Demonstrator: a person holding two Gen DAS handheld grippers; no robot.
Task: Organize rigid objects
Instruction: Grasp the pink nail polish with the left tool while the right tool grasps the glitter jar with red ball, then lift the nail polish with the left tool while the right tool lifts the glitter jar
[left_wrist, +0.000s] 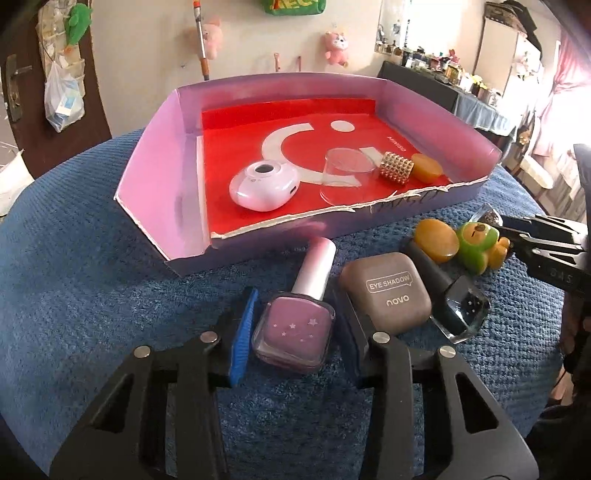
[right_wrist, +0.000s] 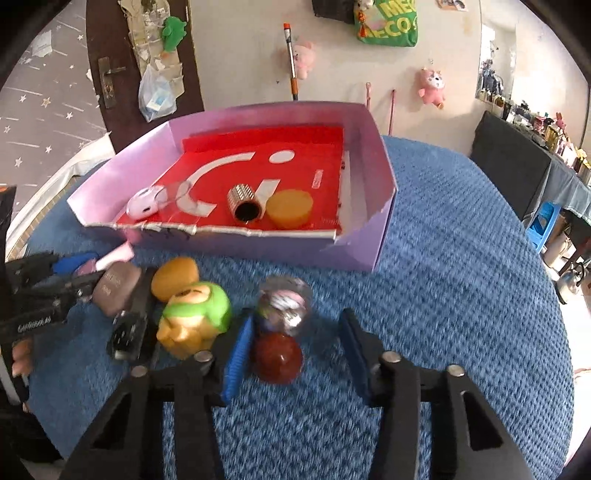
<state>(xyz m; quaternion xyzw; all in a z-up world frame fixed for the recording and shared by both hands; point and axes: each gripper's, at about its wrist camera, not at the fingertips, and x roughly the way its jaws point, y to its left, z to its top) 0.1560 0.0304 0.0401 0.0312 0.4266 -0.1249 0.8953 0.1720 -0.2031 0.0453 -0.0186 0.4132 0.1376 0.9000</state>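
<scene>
Two wrist views, close, sharing box (left_wrist: 439, 122)

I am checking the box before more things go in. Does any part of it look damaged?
Yes. The front wall of the purple box is torn down: its near edge is ragged, with white torn cardboard along it, while the other three walls stand whole. The things inside look intact.

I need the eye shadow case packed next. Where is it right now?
In the left wrist view the eye shadow case lies on the blue cloth in front of the tray, between the pink nail polish bottle and a dark bottle.
</scene>
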